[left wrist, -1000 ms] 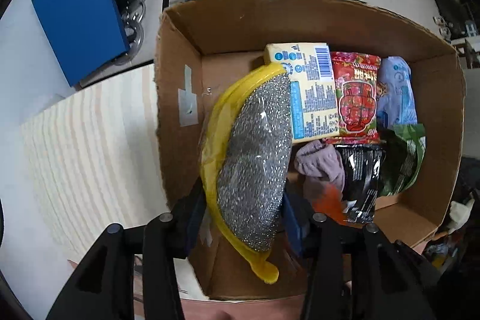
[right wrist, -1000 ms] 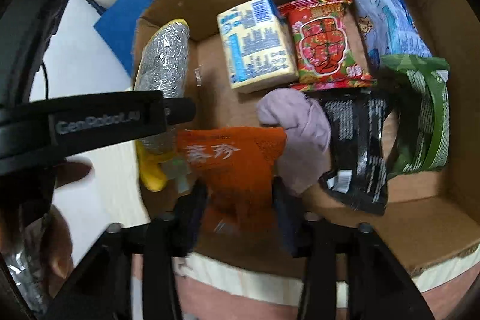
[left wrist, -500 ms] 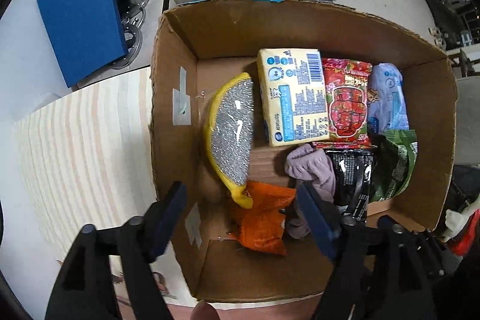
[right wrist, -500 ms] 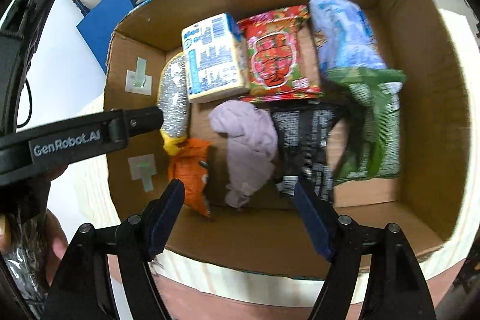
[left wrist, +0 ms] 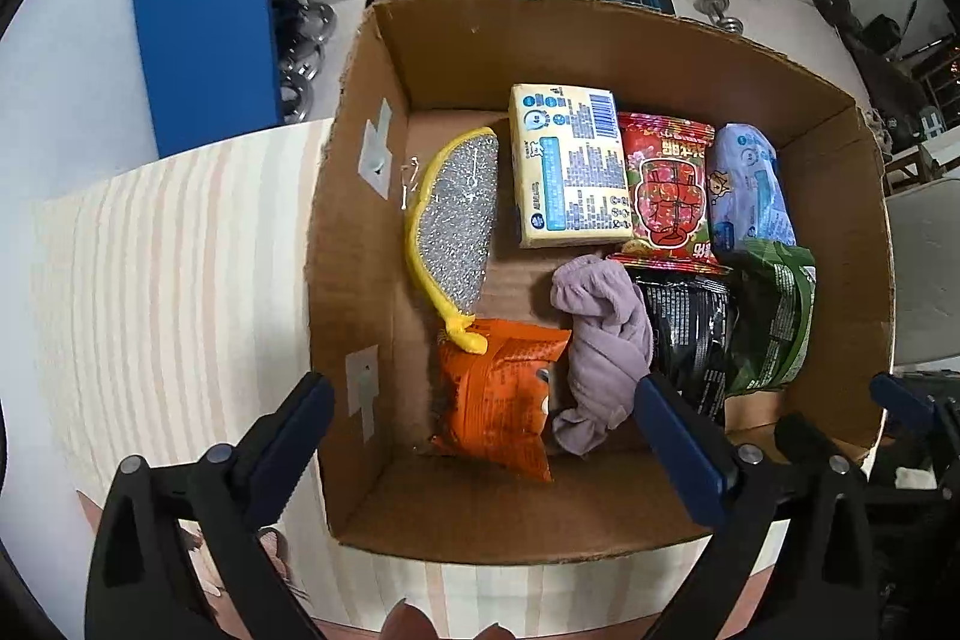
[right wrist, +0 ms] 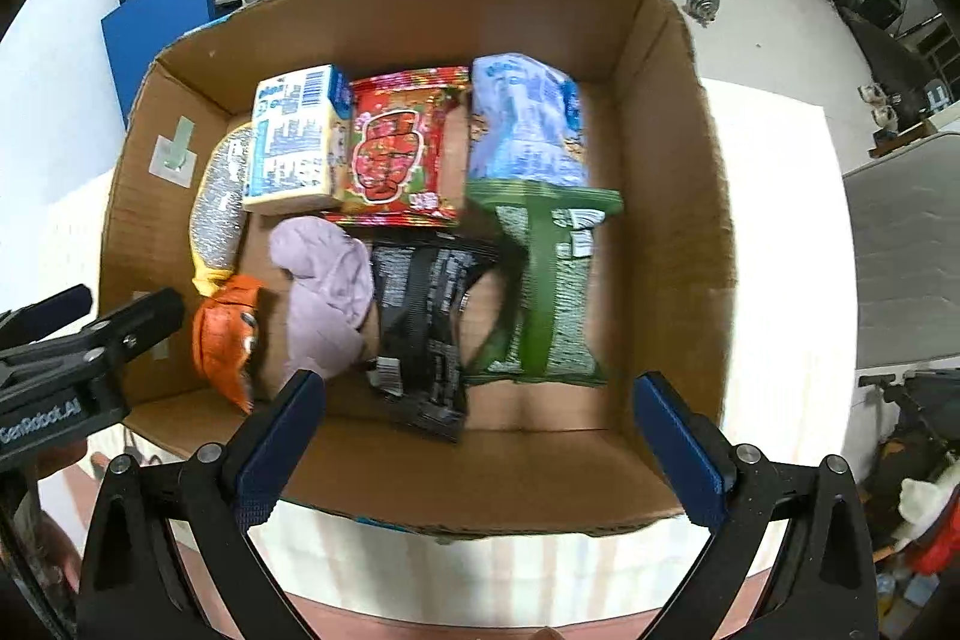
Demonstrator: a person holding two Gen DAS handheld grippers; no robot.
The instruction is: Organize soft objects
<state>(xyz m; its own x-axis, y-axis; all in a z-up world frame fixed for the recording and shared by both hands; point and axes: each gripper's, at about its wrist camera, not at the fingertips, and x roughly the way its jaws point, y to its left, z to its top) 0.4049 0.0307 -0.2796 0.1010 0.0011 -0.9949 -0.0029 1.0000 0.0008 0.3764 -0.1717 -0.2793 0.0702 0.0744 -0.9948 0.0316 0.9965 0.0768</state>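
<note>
A: Orange packet (left wrist: 498, 394) – in the box (left wrist: 360, 232), near-left corner, top touching the scourer's (left wrist: 459, 220) yellow tail. Long axis runs near to far.

B: Tongs?

A: Both pointing down over the box, jaws opening wide, nothing between them. Left tongs (left wrist: 483, 436) hang straight above the packet; right tongs (right wrist: 480, 430) sit over the black packet (right wrist: 426, 334), further right.

B: So left is nearer.

A: Likely. Purple cloth (left wrist: 600, 340) lies just beside it.
</note>
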